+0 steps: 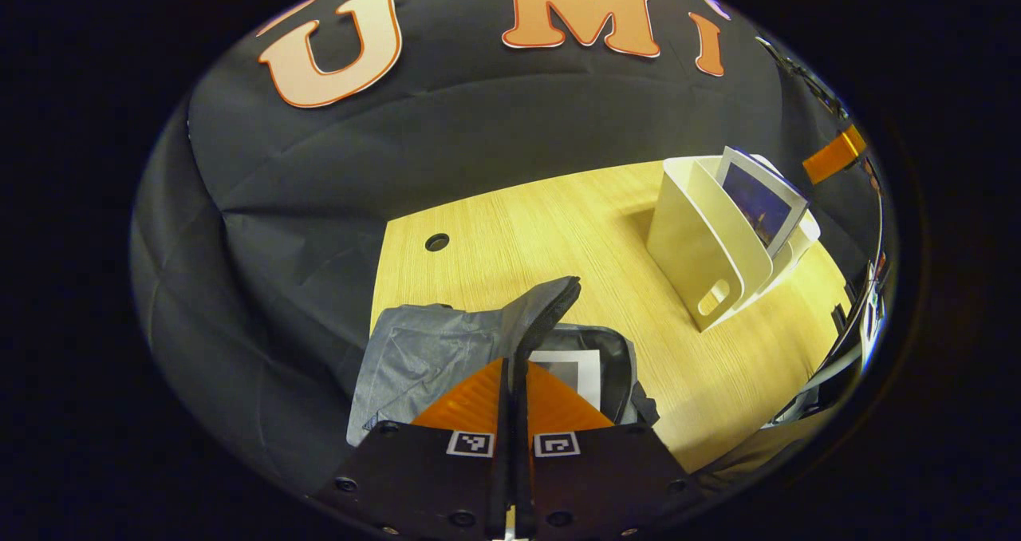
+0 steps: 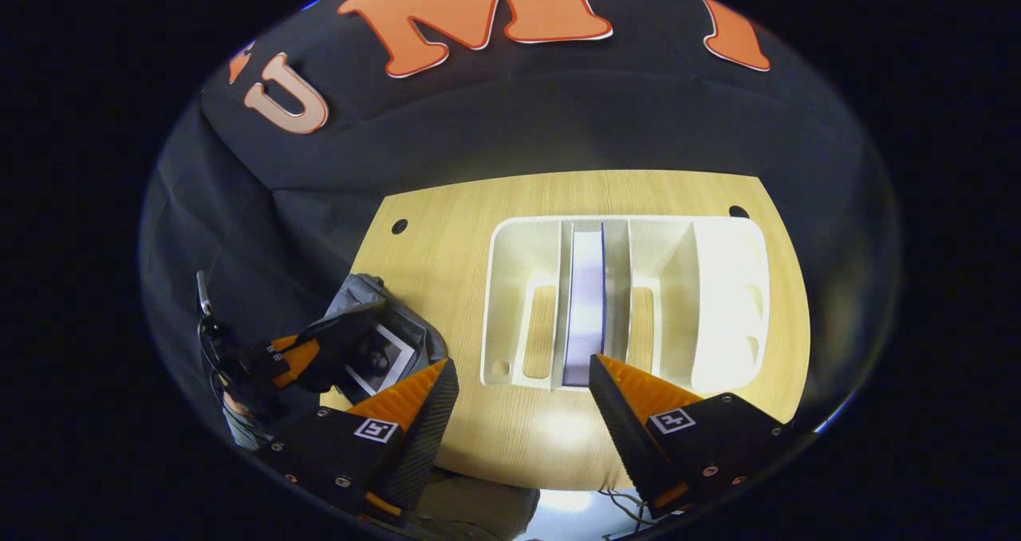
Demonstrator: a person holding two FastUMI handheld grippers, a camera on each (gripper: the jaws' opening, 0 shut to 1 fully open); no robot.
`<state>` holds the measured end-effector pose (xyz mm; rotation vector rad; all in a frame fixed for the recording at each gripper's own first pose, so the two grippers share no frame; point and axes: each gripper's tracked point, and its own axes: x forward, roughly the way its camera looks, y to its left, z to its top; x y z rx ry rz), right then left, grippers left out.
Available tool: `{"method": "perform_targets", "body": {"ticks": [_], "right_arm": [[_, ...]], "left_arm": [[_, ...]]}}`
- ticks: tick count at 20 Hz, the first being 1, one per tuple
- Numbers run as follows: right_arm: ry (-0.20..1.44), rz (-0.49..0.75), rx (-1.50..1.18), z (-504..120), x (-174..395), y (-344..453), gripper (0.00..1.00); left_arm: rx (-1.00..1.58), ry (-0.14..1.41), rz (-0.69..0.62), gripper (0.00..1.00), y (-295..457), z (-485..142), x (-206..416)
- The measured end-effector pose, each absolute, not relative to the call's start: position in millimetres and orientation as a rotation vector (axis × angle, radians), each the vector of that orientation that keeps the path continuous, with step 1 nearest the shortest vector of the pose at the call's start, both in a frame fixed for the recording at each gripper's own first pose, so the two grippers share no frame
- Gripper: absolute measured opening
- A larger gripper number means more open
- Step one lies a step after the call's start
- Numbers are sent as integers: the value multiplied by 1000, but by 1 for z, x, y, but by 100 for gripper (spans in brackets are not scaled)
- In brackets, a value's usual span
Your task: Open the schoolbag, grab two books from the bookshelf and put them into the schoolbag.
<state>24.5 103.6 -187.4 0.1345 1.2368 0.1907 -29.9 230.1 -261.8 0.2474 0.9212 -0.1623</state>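
The grey schoolbag [image 1: 423, 357] lies at the near left of the wooden table [image 1: 510, 238]. My left gripper [image 1: 514, 365] is shut on its flap [image 1: 550, 302] and holds it lifted, so the bag is open. One book with a white border [image 1: 576, 369] lies inside. The white bookshelf [image 1: 702, 246] stands to the right with a purple-covered book [image 1: 762, 202] in it. In the right gripper view my right gripper [image 2: 522, 365] is open just above the near edge of the bookshelf [image 2: 518, 286], in line with the upright book [image 2: 586, 302]. The left gripper [image 2: 307, 351] and the bag [image 2: 375, 341] show at the left.
The table has a cable hole near its far left corner [image 2: 399, 226] and another at the far right [image 2: 738, 211]. The other slots of the bookshelf [image 2: 718, 286] hold nothing. The black booth cloth [image 1: 319, 206] hangs behind and to the left of the table.
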Motion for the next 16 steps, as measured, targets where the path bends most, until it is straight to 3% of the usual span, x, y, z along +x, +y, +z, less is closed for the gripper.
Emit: {"method": "perform_targets", "body": {"ticks": [10, 11, 12, 13, 15, 16], "right_arm": [[1375, 161, 21, -248, 55, 77, 90], [1386, 154, 5, -256, 58, 75, 86], [1402, 149, -12, -263, 59, 73, 70], [1411, 141, -23, -269, 61, 71, 72], [1410, 105, -52, -275, 67, 63, 41], [1414, 96, -50, -272, 67, 63, 38]], "left_arm": [[225, 971, -107, 5, 228, -270, -38], [223, 977, -104, 5, 228, -270, -39], [224, 980, -101, 5, 228, -269, -39], [225, 983, -96, 5, 228, -270, -39], [223, 989, -85, 5, 228, -269, -40], [221, 992, -81, 5, 229, -269, -41]]}}
